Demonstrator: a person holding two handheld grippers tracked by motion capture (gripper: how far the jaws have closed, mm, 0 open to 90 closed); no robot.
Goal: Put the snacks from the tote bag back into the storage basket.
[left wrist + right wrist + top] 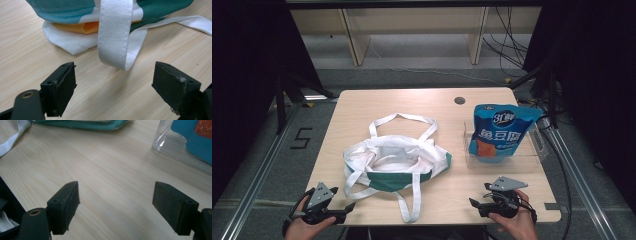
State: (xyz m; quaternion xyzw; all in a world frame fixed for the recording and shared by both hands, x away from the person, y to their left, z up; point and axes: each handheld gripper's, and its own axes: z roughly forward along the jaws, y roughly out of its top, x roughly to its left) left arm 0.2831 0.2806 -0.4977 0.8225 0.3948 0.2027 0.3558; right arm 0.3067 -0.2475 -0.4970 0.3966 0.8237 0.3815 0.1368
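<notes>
Wooden table (362, 107), tote bag (394, 162), blue pouch (499, 131), grippers apart

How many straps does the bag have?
2: one white strap lies flat behind the bag, toward the far edge; the other hangs forward, nearest the left hand-held gripper.

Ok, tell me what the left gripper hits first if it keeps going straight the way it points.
Probably the white strap loop of the tote bag. In the left gripper view it hangs right ahead between the open jaws of the left gripper, with the bag's green and white body just behind. Exact depth is unclear.
</notes>
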